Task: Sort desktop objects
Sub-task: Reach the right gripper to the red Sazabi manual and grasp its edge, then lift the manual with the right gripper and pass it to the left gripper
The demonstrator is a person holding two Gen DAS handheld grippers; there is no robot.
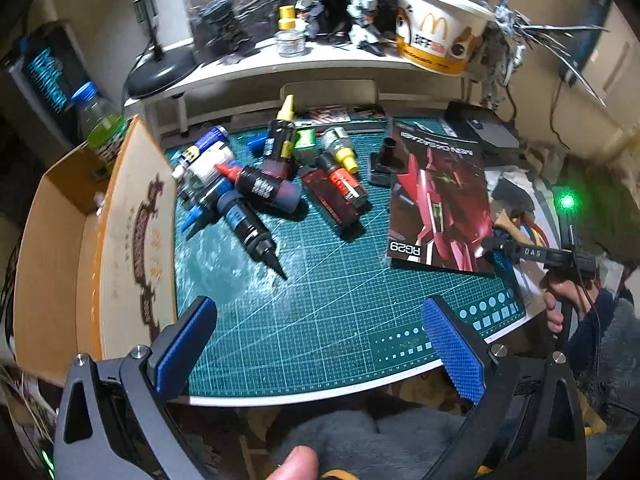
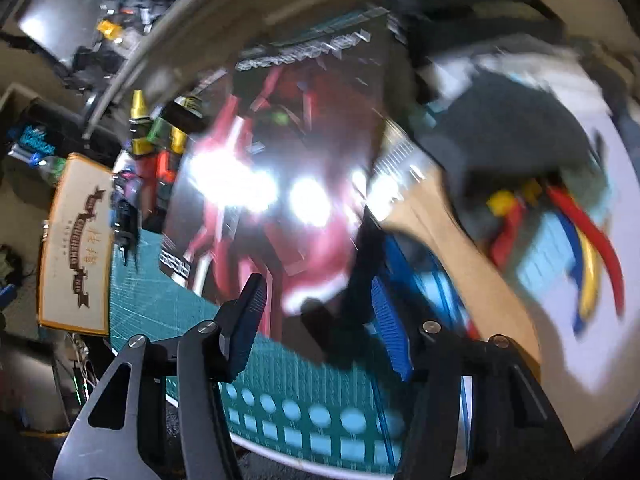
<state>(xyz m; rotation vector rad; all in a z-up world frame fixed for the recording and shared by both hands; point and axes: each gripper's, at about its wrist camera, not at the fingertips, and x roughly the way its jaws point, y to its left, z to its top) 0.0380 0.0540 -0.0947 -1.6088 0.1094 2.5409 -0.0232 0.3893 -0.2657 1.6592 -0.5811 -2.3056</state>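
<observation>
- Cardboard box (image 1: 60,248), at the left edge of the table: open-topped, its printed flap standing along the left side of the green cutting mat (image 1: 320,320). A likely bin for sorted items.
- Left hand-held gripper (image 1: 318,334), over the near part of the mat: jaws spread wide, nothing between the blue pads.
- Paint bottles (image 1: 260,184), heaped on the far left of the mat, near the box: small dropper bottles lying on their sides, some across one another. Probably light, hard and smooth; round bodies may roll. Best taken across the body, not by the narrow nozzle.
- Booklet (image 1: 436,200), flat on the right half of the mat, well apart from the bottle heap: thin, glossy, floppy. With no edge raised, it likely has to be pinched at an overhanging corner or slid to the mat's rim first.
- Right hand-held gripper (image 2: 318,312), above the booklet's near edge in the blurred right wrist view: jaws partly apart, gripping nothing.
- Tools (image 2: 568,224), far right beside the mat: coloured handles, too blurred to identify.
</observation>
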